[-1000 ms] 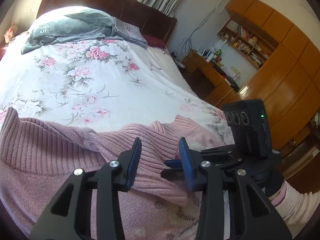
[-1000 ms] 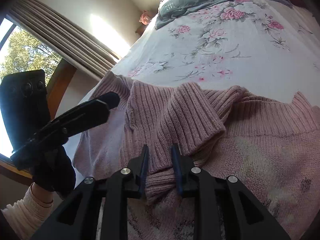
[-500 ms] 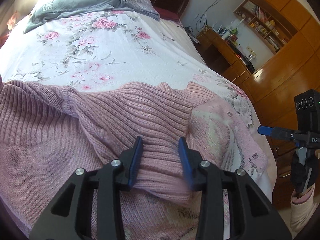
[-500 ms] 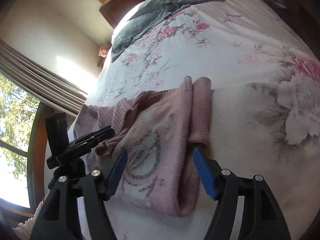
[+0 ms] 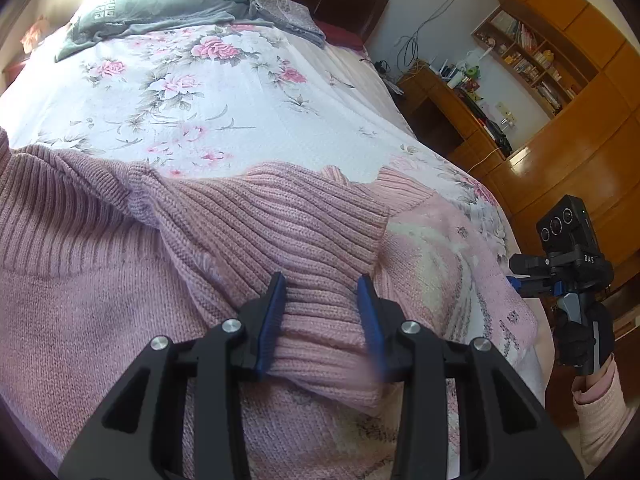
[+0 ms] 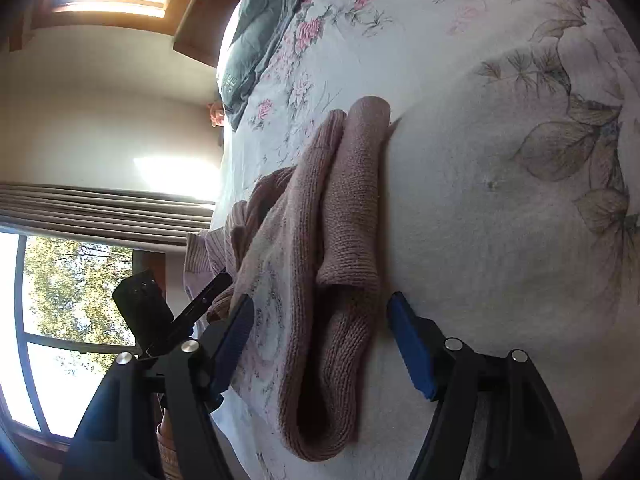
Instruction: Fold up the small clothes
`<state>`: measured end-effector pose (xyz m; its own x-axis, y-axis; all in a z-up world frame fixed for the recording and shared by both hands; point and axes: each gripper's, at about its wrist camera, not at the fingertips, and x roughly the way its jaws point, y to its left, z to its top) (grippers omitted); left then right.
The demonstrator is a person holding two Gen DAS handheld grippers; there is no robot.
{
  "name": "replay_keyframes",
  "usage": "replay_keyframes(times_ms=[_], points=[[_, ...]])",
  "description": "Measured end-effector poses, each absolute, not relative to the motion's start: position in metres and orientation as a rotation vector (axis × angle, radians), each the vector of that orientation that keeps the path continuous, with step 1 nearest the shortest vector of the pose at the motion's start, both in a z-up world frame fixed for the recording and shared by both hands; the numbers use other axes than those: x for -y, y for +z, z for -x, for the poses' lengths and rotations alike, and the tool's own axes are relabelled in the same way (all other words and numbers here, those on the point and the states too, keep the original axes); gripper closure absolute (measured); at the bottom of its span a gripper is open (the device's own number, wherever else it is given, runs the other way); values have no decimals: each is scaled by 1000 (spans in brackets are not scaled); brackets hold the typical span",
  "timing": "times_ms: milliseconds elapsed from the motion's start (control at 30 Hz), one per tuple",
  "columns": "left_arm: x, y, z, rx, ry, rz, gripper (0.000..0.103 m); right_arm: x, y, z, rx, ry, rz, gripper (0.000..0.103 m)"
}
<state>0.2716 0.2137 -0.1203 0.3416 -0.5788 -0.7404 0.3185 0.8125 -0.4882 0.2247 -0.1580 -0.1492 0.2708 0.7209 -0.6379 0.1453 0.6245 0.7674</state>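
Gripping a thick roll of ribbed knit, the left gripper [image 5: 320,312] sits low in the centre of its frame, its blue pads pressed into either side of a sleeve of the pink sweater [image 5: 100,300], which spreads across the lower half of that view on the floral bedspread [image 5: 224,120]. The right gripper [image 6: 320,344] hangs with its jaws spread wide and holding nothing, straddling the sweater's folded edge in the lower middle of its own frame. The main risk appears to be the bulky sleeve slipping out of the left pads, since ribbed knit compresses and stretches. A pull on it might also drag the layers beneath and undo the fold along the right side. The bed's edge looks close, so a loose hem could slide off.
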Motion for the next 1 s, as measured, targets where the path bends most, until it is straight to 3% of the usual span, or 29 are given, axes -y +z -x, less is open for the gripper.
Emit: replay_keyframes(times_ms=[267, 333, 367, 467, 700, 1000], points=[[-217, -122, -272, -1073, -597, 290, 66, 141, -160, -251, -1268, 444, -842, 33], [-217, -122, -272, -1072, -598, 294, 66, 139, -161, -254, -1270, 430, -852, 46], [-217, -122, -272, -1072, -599, 296, 66, 137, -162, -255, -1273, 438, -868, 61], [-219, -122, -271, -1071, -602, 303, 66, 134, -158, -252, -1265, 446, -883, 73], [-224, -120, -269, -1070, -613, 334, 66, 109, -104, -254, -1182, 496, -801, 77], [-251, -123, -256, -1052, -641, 517, 66, -14, -22, -267, -1140, 662, -471, 77]])
